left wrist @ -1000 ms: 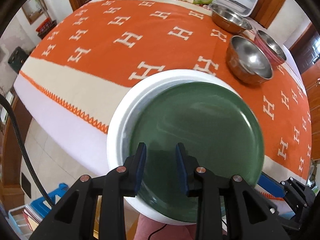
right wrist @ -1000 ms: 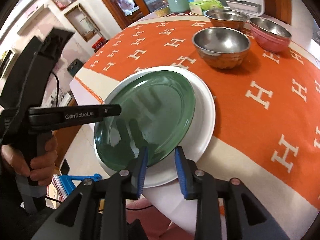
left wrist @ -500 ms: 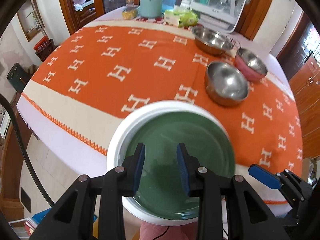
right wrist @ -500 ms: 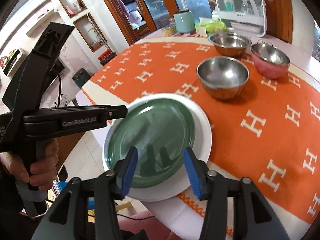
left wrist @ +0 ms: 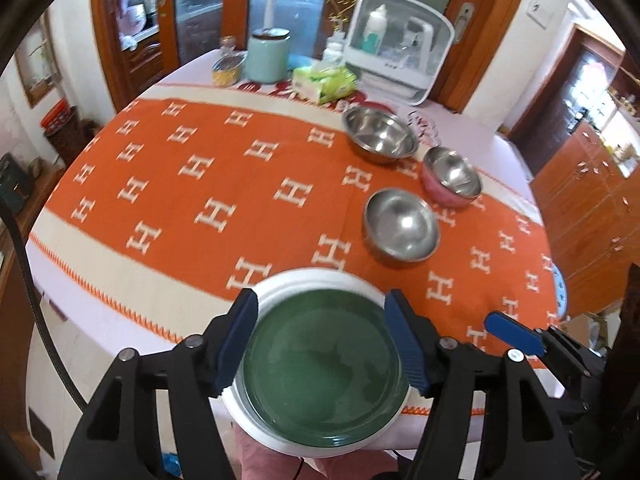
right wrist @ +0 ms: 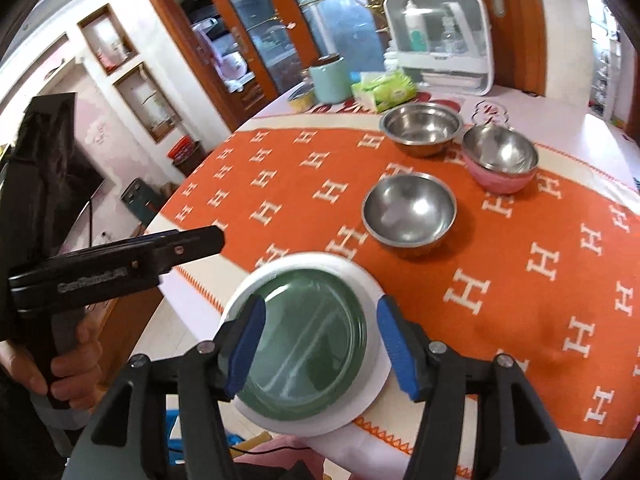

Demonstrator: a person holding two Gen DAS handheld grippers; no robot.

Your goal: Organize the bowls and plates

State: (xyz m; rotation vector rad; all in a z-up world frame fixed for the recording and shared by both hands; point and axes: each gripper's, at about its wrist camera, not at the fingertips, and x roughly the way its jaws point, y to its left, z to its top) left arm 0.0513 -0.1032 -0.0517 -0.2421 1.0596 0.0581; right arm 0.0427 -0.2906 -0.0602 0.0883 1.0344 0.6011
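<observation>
A green plate (left wrist: 324,372) lies inside a larger white plate (left wrist: 312,280) at the near edge of the orange cloth; the right wrist view shows the same green plate (right wrist: 308,344) and white plate (right wrist: 360,276). My left gripper (left wrist: 322,340) hangs above them, its jaws opening with nothing between the pads. My right gripper (right wrist: 320,340) hovers over the same stack, jaws also opening and empty. Further back stand a steel bowl (left wrist: 400,232), a pink bowl (left wrist: 452,176) with a steel bowl nested in it, and a wide steel bowl (left wrist: 380,136).
At the far end of the table stand a mint canister (left wrist: 268,56), a green tissue pack (left wrist: 324,82), a small tin (left wrist: 228,68) and a white cabinet (left wrist: 400,48). A hand (right wrist: 72,364) holds the left gripper's handle. The stacked plates overhang the table's near edge.
Both grippers have risen away from the stacked plates and their jaws have spread wider. The plates stay where they were on the table edge.
</observation>
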